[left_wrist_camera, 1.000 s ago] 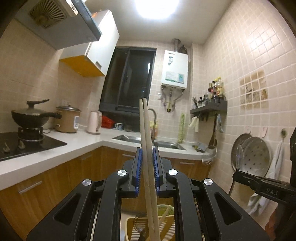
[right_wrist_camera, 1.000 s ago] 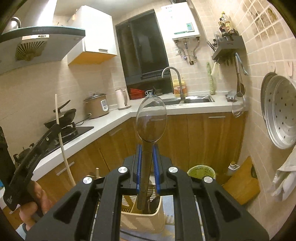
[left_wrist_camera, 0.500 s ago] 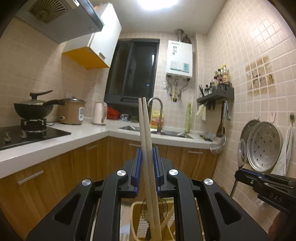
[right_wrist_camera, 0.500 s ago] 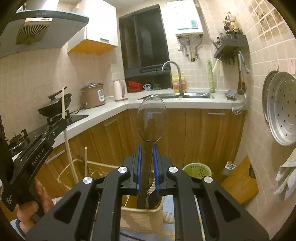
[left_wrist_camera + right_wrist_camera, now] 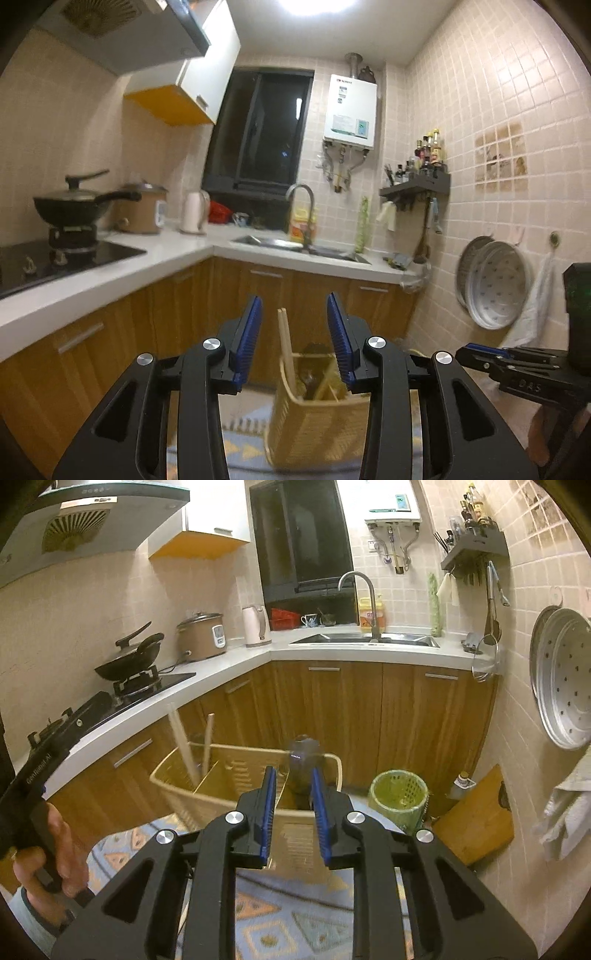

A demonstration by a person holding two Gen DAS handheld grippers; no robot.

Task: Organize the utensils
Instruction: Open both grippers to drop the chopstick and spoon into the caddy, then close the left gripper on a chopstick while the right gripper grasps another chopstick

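Note:
A beige slatted utensil basket (image 5: 317,424) (image 5: 207,805) stands on a patterned mat. My left gripper (image 5: 294,321) is open above it; a pair of wooden chopsticks (image 5: 286,343) stands loose in the basket's left side, between the jaws but untouched. My right gripper (image 5: 293,795) is open over the basket's right compartment, where a dark ladle (image 5: 304,764) stands with its bowl up. The chopsticks (image 5: 183,746) also show in the right wrist view, leaning in the left compartment. The left gripper's body (image 5: 40,760) shows there in a hand.
An L-shaped white counter (image 5: 332,650) with wooden cabinets runs behind the basket. A green waste bin (image 5: 400,797) and a wooden board (image 5: 476,819) stand at the right. Steamer trays (image 5: 565,679) hang on the tiled wall. A wok (image 5: 74,210) sits on the stove.
Both grippers opened. The chopsticks dropped from the left gripper into the basket, and the ladle dropped from the right gripper into the right compartment.

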